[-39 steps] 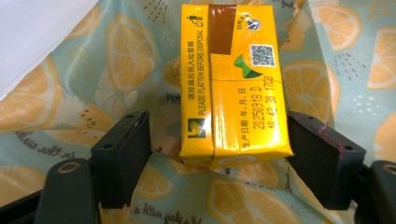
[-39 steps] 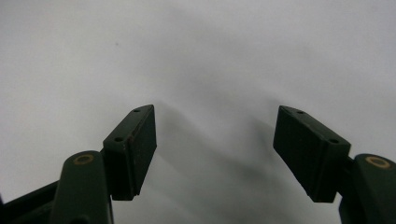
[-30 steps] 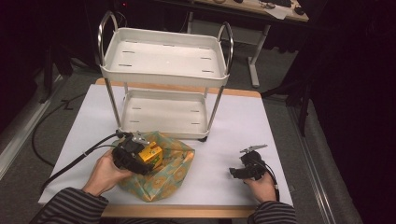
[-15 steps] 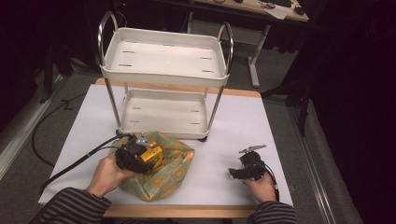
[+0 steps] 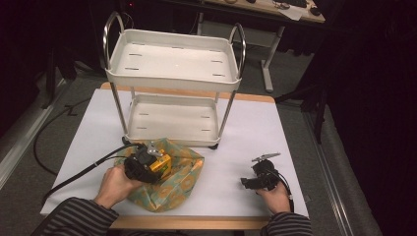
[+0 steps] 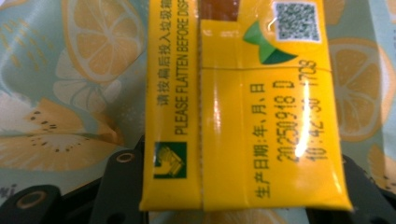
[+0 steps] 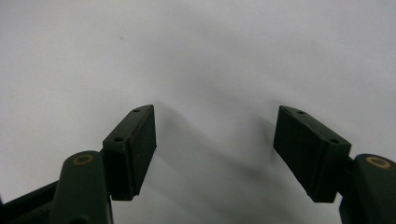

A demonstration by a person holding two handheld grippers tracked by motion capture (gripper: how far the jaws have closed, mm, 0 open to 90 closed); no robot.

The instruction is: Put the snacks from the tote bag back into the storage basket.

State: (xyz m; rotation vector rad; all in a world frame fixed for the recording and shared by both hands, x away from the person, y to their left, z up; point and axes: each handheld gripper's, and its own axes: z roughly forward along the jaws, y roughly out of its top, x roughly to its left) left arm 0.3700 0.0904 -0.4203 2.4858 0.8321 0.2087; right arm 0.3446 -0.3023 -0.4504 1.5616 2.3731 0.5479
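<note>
A yellow drink carton (image 6: 243, 116) with printed date and recycling marks lies on a pale green bag with a lemon pattern (image 5: 179, 184) at the table's front left. My left gripper (image 5: 158, 161) reaches over the bag. Its jaws have just been closing and now sit against both sides of the carton (image 5: 162, 166), with the bag's fabric (image 6: 70, 93) behind it. My right gripper (image 5: 248, 183) rests at the front right on the white table cover, its jaws open and nothing between them (image 7: 215, 154).
A white two-shelf cart (image 5: 172, 83) with chrome legs and handles stands at the middle back of the table, both shelves bare. The left gripper's black cable (image 5: 83, 172) runs off the front left. White cover (image 5: 255, 132) lies between cart and right gripper.
The left hand and its gripper have shifted slightly on the bag around the carton. The right gripper has stayed where it was.
</note>
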